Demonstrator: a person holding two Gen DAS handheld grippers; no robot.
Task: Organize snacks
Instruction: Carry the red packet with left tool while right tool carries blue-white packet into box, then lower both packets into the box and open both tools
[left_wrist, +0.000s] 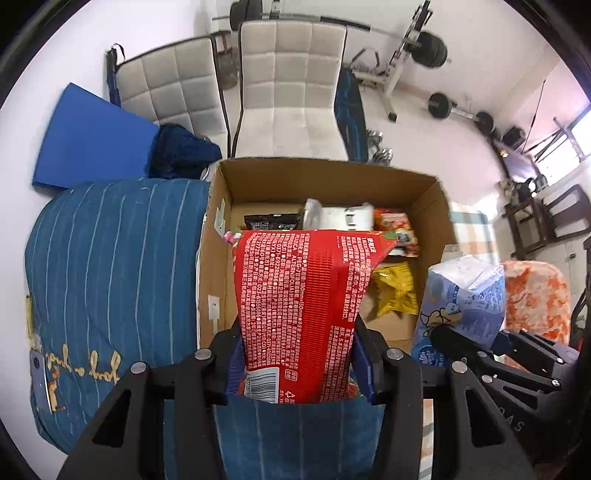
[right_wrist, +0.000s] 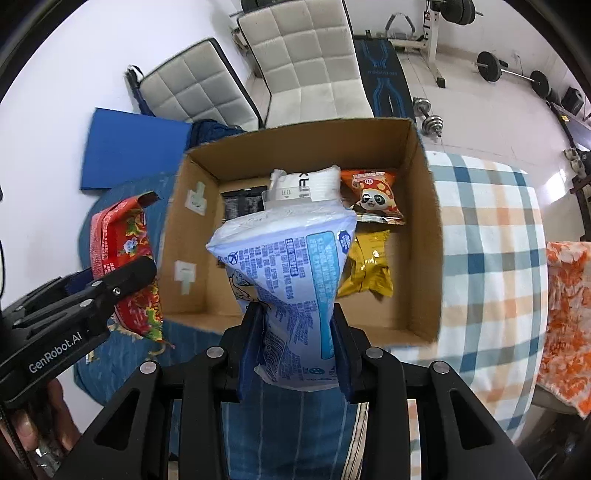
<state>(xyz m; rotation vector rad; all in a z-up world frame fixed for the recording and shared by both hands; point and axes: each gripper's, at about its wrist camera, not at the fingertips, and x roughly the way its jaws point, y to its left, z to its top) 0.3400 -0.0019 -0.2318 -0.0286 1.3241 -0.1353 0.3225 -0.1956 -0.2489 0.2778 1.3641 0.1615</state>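
Holding a red packet (left_wrist: 295, 314) in the left gripper (left_wrist: 295, 354) and a blue packet (right_wrist: 291, 280) in the right gripper (right_wrist: 295, 343), someone aims both toward the cardboard box (right_wrist: 424, 221) at twelve o'clock, seemingly to drop them in.

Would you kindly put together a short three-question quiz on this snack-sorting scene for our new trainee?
1. True or false: the left gripper is shut on the red packet.
2. Which packet does the right gripper hold? A) yellow B) pale blue C) black
3. Fill in: the panda packet lies inside the cardboard ____.

Key: 1 true; 2 B, the pale blue packet; 3 box.
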